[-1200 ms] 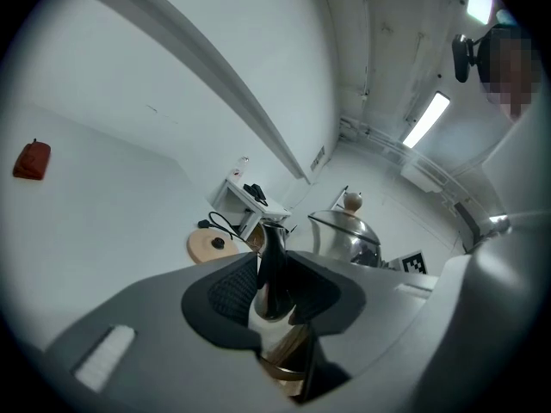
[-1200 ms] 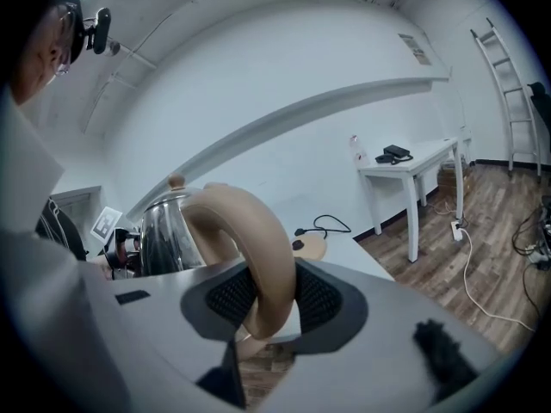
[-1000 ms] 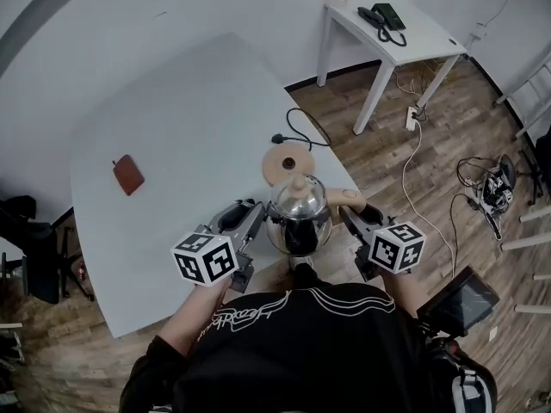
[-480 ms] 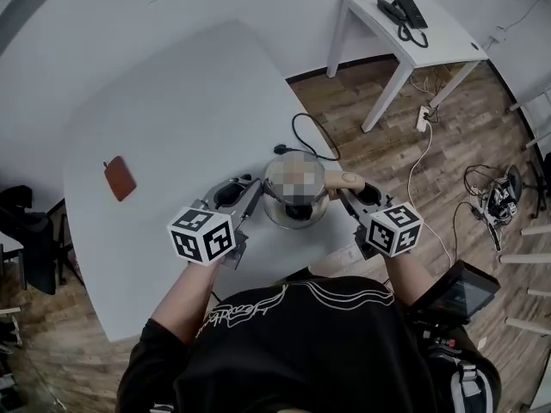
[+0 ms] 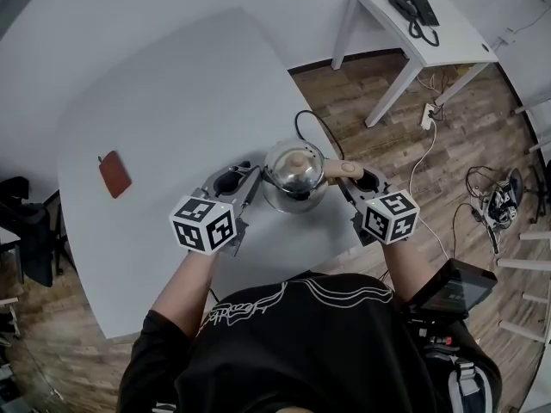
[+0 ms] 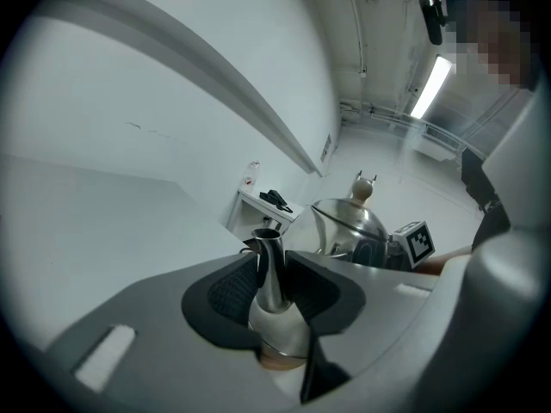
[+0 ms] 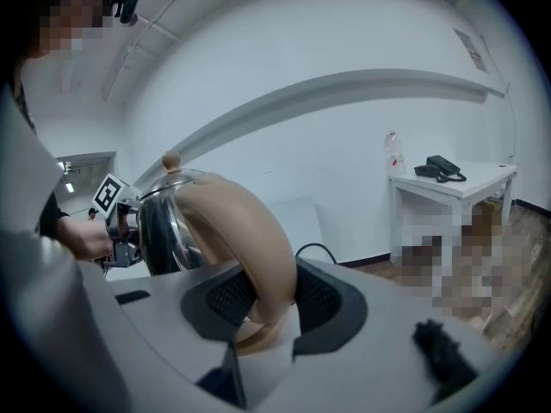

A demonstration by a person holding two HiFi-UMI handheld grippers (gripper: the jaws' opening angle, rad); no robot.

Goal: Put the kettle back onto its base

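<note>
Left tool point(image 5: 251, 181) clamps the spout point(image 6: 269, 269) and right tool point(image 5: 351, 177) the handle point(image 7: 245, 231). The kettle point(image 5: 294, 172) likely covers its base; seating unclear, release not yet done.

The domed, shiny silver steel kettle point(image 5: 294, 172) has a curved tan handle point(image 5: 343, 169) and a tan lid knob point(image 5: 295, 158). The grey left gripper point(image 6: 274, 261) and grey right gripper point(image 7: 263, 291) have black textured pads point(image 6: 225, 292), and each carries a white cube with black square markers point(image 5: 204, 224). The broad table top point(image 5: 155, 119) is plain white, the small flat rectangle point(image 5: 113, 174) reddish-brown, the looped cord point(image 5: 303, 126) black. The plank floor point(image 5: 379, 144) is warm brown wood; the small side table point(image 5: 452, 37) is white, its telephone point(image 5: 414, 8) black.
</note>
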